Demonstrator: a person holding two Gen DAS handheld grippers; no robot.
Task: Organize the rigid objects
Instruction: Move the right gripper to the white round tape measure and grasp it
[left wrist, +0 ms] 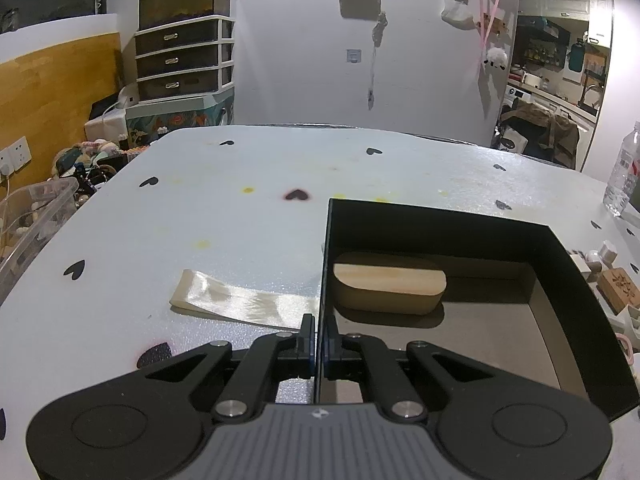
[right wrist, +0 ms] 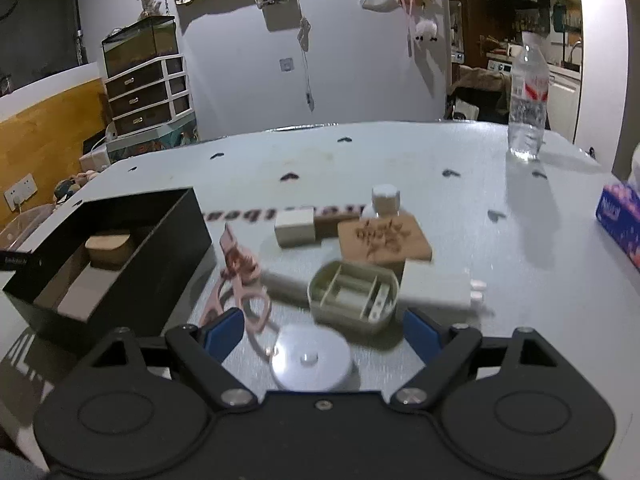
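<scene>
My left gripper is shut on the left wall of an open black box. An oval wooden box lies inside it at the far end. My right gripper hangs open over a cluster of small items to the right of the black box. Just ahead of its blue pads sits a beige compartment case, with a white round disc below between the fingers; nothing is gripped. Pink scissors-like tool, a carved wooden block, a white cube and a small white-capped bottle lie around.
A cream ribbon lies on the table left of the box. A water bottle stands at the far right, and a tissue pack sits at the right edge. A clear plastic bin stands off the table's left side.
</scene>
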